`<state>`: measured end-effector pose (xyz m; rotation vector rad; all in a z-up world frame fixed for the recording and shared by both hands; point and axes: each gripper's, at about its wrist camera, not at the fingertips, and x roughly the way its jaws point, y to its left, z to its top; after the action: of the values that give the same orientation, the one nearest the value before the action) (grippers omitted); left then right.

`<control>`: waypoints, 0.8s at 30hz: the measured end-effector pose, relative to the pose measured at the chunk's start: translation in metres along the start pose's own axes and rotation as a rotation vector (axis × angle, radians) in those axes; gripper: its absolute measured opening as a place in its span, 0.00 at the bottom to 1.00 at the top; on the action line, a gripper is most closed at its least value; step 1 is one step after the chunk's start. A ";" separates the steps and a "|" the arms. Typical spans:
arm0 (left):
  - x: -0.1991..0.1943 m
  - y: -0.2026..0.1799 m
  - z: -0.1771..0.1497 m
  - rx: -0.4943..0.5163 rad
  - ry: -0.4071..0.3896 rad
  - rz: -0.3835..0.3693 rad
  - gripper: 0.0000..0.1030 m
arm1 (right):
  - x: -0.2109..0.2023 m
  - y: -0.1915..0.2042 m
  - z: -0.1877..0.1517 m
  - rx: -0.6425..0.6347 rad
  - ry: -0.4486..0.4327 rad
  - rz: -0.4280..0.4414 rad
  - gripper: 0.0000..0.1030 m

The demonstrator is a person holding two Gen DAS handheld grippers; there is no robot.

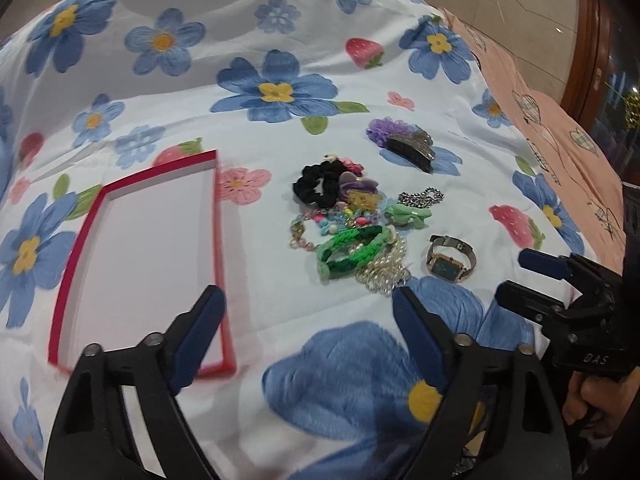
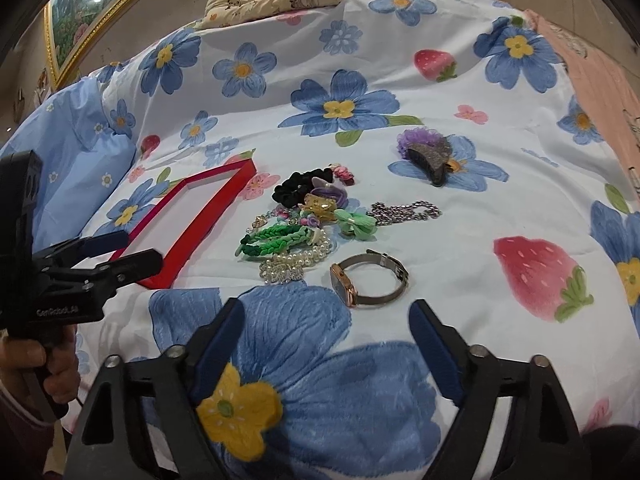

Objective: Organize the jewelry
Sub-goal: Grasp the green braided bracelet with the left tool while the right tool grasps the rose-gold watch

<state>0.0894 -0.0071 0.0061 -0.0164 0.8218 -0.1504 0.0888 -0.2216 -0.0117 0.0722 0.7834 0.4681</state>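
Nearest the left wrist camera, the left gripper (image 1: 308,300) hangs with its blue pads spread apart and nothing between them, above a flowered bedsheet (image 1: 280,32); one pad sits over the near corner of a shallow red tray (image 1: 64,276), whose white floor is bare. The right gripper (image 2: 326,314) is likewise spread wide and holds nothing, poised over a large blue printed flower just short of a wristwatch (image 2: 370,276). The jewelry pile (image 1: 348,224) lies just right of the tray, apart from its red rim: a black scrunchie (image 1: 316,184), green braided bands (image 1: 352,254), a pearl string (image 1: 384,274), a green bow (image 1: 410,214) and a metal chain (image 1: 424,197). A dark hair claw (image 1: 412,148) lies well beyond the pile. Wide bare sheet surrounds everything; a pink cloth (image 1: 532,92) borders the right edge.
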 end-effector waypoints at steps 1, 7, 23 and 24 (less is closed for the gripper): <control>0.005 -0.001 0.005 0.010 0.009 -0.006 0.73 | 0.003 -0.001 0.003 -0.007 0.007 0.000 0.74; 0.041 -0.002 0.024 0.046 0.082 -0.045 0.56 | 0.027 -0.004 0.018 -0.039 0.053 0.009 0.55; 0.113 -0.008 0.034 0.118 0.260 -0.102 0.35 | 0.078 -0.015 0.019 -0.042 0.197 0.032 0.26; 0.114 -0.009 0.034 0.122 0.262 -0.105 0.32 | 0.079 -0.015 0.018 -0.042 0.202 0.032 0.24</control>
<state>0.1894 -0.0331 -0.0530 0.0763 1.0726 -0.3065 0.1554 -0.1989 -0.0547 -0.0019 0.9713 0.5270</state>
